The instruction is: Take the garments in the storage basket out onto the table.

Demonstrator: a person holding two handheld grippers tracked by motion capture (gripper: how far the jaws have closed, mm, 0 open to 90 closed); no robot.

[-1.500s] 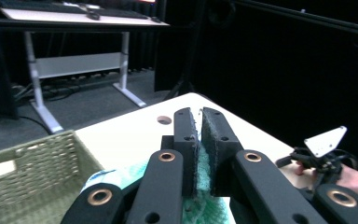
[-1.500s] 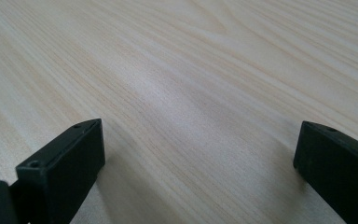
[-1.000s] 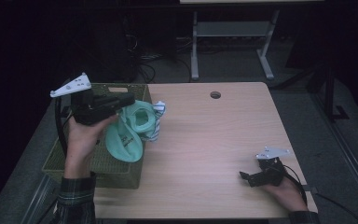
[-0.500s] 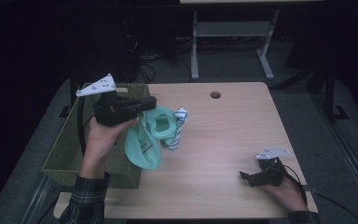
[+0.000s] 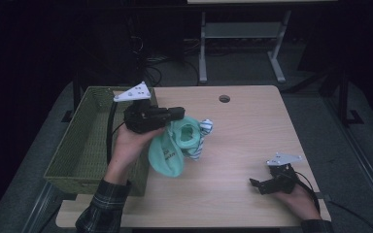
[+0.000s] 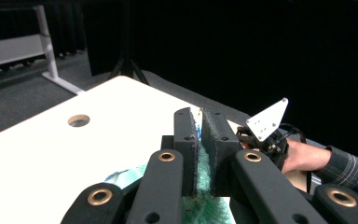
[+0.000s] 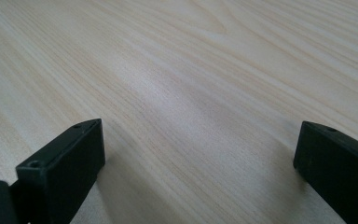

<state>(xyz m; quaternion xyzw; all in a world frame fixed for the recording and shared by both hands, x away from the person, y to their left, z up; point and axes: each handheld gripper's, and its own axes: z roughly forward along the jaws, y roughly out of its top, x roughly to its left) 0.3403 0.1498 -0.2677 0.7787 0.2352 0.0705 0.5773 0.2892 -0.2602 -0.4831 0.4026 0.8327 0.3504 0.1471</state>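
A mint green sock [image 5: 171, 151] hangs over the wooden table [image 5: 252, 131] beside the basket, bundled with a blue and white striped sock [image 5: 202, 137]. My left gripper [image 5: 180, 112] points right and is shut on the green sock's cuff. In the left gripper view the jaws [image 6: 199, 115] pinch green fabric [image 6: 204, 173] between the pads. My right gripper [image 5: 255, 183] rests on the table at the front right, held by a hand. Its jaws [image 7: 198, 140] stand wide open over bare wood [image 7: 191, 70] with nothing between them.
A green woven basket [image 5: 85, 141] stands along the table's left edge, under my left forearm. A round hole [image 5: 224, 98] sits near the table's far edge. A metal stand [image 5: 243, 34] is on the floor behind the table.
My left gripper has carried the socks rightward from above the basket to over the table, sinking a little. The right gripper has stayed where it was.
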